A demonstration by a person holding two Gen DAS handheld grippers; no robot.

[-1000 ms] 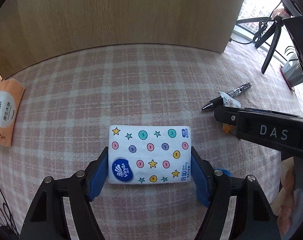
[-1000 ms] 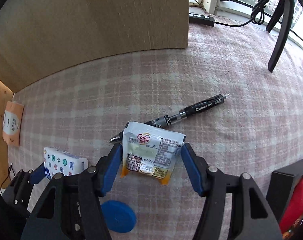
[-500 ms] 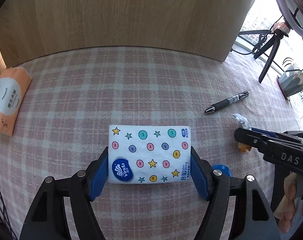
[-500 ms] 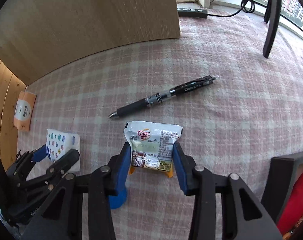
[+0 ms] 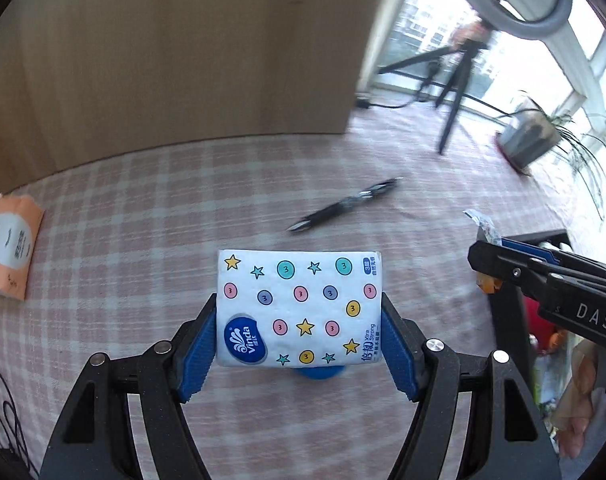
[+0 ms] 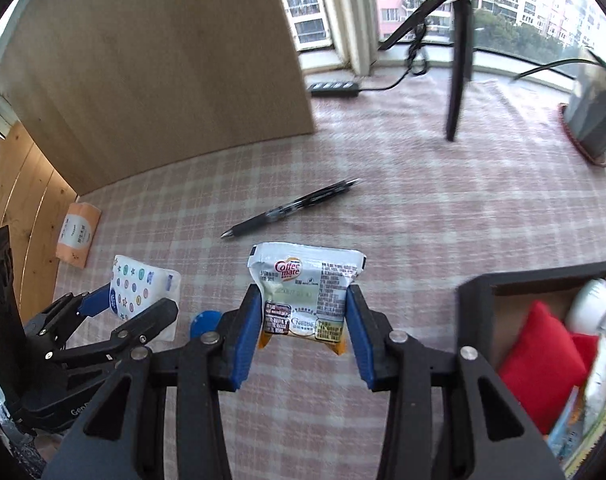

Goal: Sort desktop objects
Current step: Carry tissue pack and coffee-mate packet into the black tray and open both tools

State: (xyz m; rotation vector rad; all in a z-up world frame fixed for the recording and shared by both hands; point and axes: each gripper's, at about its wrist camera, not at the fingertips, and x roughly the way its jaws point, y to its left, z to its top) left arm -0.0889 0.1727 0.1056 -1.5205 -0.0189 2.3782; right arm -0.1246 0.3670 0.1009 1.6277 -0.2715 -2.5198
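Observation:
My left gripper is shut on a white Vinda tissue pack with coloured dots and stars, held above the checked tablecloth. It also shows in the right wrist view. My right gripper is shut on a Coffee-mate sachet, lifted off the cloth; its edge shows in the left wrist view. A black pen lies on the cloth ahead. A blue round lid lies on the cloth below and between the grippers.
An orange wipes pack lies at the far left by a wooden panel. A dark box at the right holds a red pouch and other items. A tripod, power strip and plant pot stand behind.
Both grippers have risen and drawn back from the table with their loads. The right gripper shut on the sachet and lifted it off the pen. The box at the right came into view.

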